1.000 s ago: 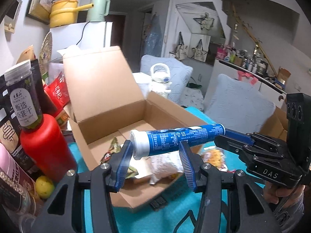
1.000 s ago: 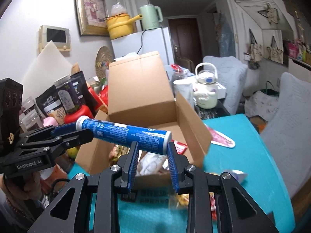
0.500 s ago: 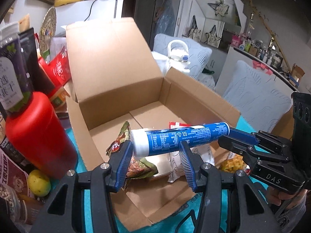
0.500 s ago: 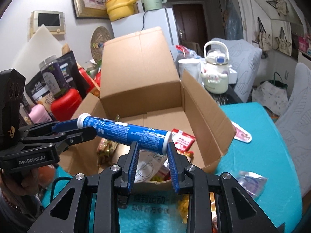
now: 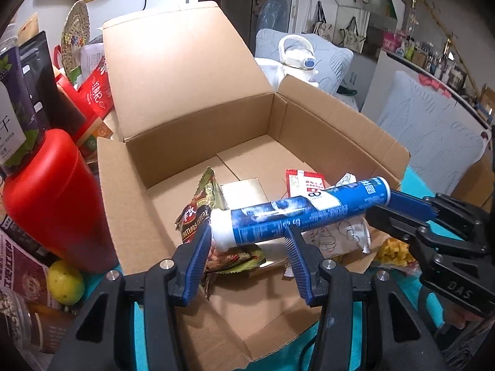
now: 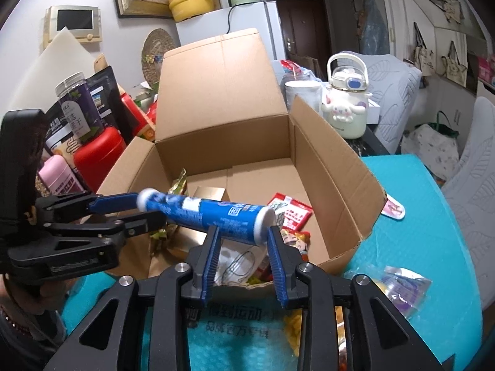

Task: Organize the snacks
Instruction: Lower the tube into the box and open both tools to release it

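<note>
Both tongs carried one thing between them: a long blue tube [image 5: 304,213] with white ends, held roughly level over the open cardboard box [image 5: 198,130]. The left tongs [image 5: 247,241] were narrowed onto the white-capped end, its blue pads pressing either side. The right tongs [image 6: 243,232] were closed nearly all the way on the other end. Sharing the load this way probably kept so long and smooth a cylinder from swinging or slipping out of a single grip, and let it go down flat rather than end first.

In the left wrist view the tube ran from the middle out toward 3 o'clock, where the right tongs met it. In the right wrist view it ran out toward 9 o'clock. It hung above the packets already lying in the near part of the box: a green-brown crinkled packet [image 5: 204,216], a red-and-white sachet [image 6: 292,213], a pale wrapper with line drawing [image 5: 340,235] and a flat gold box [image 5: 244,188]. I could not tell whether it touched any of them. The box's tall flap stood upright at 12 o'clock, leaving the mouth clear for entry from the near side.

The tube was glossy, with dense white print along its length; the lettering was too blurred to read. Its body looked rigid and undented.

More snack packets [image 6: 402,284] lay on the teal surface [image 6: 417,191] at 4 o'clock, so the sorting seemed unfinished.
</note>
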`<state>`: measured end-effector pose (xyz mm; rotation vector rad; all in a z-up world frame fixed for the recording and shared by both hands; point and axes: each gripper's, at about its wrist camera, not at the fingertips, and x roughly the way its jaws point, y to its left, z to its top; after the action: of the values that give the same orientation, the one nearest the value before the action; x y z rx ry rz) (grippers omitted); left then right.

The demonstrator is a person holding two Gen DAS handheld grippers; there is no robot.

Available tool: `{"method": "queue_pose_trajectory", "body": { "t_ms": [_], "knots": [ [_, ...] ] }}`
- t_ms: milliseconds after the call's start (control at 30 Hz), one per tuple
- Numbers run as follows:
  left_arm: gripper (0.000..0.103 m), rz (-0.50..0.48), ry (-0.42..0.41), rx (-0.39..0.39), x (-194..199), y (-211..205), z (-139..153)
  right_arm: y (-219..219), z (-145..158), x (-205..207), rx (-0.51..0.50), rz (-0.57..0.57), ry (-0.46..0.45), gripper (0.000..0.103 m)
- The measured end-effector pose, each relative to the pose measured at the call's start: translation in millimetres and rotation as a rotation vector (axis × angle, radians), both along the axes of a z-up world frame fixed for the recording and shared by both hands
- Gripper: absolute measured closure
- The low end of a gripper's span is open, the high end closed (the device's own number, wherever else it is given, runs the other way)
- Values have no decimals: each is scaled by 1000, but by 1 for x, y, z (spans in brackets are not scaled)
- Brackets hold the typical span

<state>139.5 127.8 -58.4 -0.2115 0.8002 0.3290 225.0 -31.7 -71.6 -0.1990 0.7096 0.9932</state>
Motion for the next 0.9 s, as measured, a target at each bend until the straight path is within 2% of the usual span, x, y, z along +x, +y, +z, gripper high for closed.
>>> {"method": "queue_pose_trajectory", "body": {
  "t_ms": [100,167,233,433,667,900],
  "knots": [
    [52,-2,-1,-15,-2,-2,2,-1,0,-2,-17,-6,6,71],
    [52,2,9,-8,-2,-4,3,-2,-1,-3,-24,-12,15,60],
    [52,9,21,0,-3,-5,3,-4,0,-4,-26,-20,17,57],
    [52,19,8,-9,-11,-7,12,-13,11,-11,-24,-39,4,57],
    [52,1,-58,22,-26,-19,43,-29,38,-26,4,-65,-43,57],
    [52,-54,-125,53,-44,-49,73,-57,64,-45,28,-104,-87,57]
  ]
}}
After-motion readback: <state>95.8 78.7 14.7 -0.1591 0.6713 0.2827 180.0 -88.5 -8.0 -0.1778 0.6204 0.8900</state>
